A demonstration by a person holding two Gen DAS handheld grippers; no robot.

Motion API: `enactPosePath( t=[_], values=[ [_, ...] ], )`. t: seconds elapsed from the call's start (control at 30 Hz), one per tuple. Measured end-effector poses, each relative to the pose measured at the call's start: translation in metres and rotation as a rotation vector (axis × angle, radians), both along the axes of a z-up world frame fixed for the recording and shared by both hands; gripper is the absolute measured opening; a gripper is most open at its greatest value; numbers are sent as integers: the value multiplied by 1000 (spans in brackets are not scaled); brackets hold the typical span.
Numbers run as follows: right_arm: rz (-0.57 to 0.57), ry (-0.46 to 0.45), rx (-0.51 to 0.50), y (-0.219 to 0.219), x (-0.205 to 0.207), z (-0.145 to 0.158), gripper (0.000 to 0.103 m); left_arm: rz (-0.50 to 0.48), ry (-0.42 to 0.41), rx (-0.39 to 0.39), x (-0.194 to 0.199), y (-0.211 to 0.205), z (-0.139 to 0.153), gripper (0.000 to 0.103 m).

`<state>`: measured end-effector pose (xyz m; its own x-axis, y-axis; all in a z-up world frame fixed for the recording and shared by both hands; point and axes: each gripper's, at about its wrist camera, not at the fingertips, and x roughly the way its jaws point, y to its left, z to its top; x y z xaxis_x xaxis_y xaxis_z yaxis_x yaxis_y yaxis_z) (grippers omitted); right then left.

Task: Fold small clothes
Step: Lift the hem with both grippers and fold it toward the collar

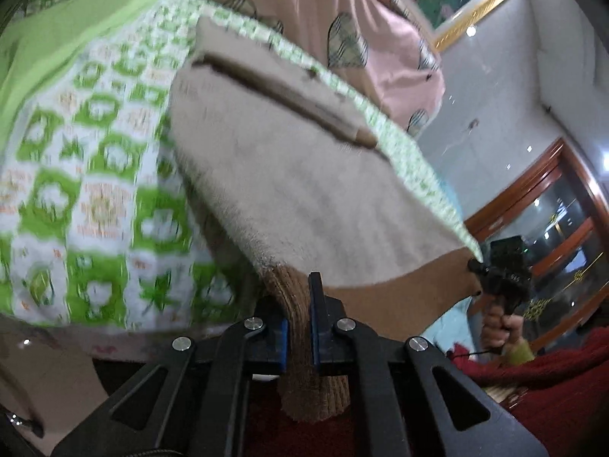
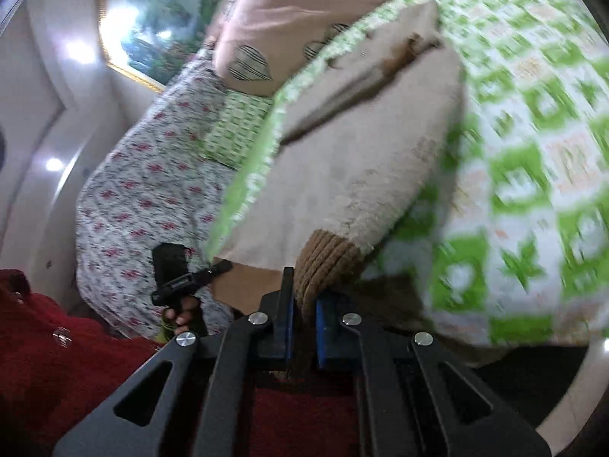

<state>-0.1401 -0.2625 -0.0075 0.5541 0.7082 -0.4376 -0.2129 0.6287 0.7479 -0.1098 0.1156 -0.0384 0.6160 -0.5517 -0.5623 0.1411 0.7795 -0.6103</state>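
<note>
A small cream knitted garment [image 1: 304, 190] with brown ribbed trim is held up over the green-and-white patterned bedsheet [image 1: 95, 190]. My left gripper [image 1: 298, 304] is shut on its brown ribbed hem [image 1: 300, 342] at one corner. My right gripper [image 2: 302, 304] is shut on the brown ribbed hem [image 2: 327, 262] at the other corner; the cream body [image 2: 361, 160] stretches away toward the bed. The right gripper also shows at the far corner in the left wrist view [image 1: 502, 278], and the left gripper in the right wrist view [image 2: 186, 278]. Both views are blurred by motion.
A pink pillow with striped hearts [image 1: 361, 19] lies at the head of the bed. A floral blanket [image 2: 152, 190] lies beside the sheet. Red fabric [image 2: 57, 361] lies below the grippers. A gold-framed picture [image 1: 475, 0] hangs on the wall and a wooden-framed door [image 1: 563, 228] stands at right.
</note>
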Motion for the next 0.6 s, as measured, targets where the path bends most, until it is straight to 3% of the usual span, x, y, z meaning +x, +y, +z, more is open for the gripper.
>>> enactPosePath(
  t=[0.23, 0.37, 0.47, 0.6],
  values=[
    [-72, -155, 70, -20, 28, 49, 10, 65, -181, -42, 34, 21, 61, 6],
    [-101, -252, 63, -32, 59, 82, 10, 96, -295, -49, 83, 26, 97, 6],
    [-121, -284, 27, -38, 94, 98, 10, 104, -335, -16, 120, 28, 111, 6],
    [-193, -240, -27, -49, 157, 105, 10, 106, -314, 5, 193, 33, 116, 6]
  ],
)
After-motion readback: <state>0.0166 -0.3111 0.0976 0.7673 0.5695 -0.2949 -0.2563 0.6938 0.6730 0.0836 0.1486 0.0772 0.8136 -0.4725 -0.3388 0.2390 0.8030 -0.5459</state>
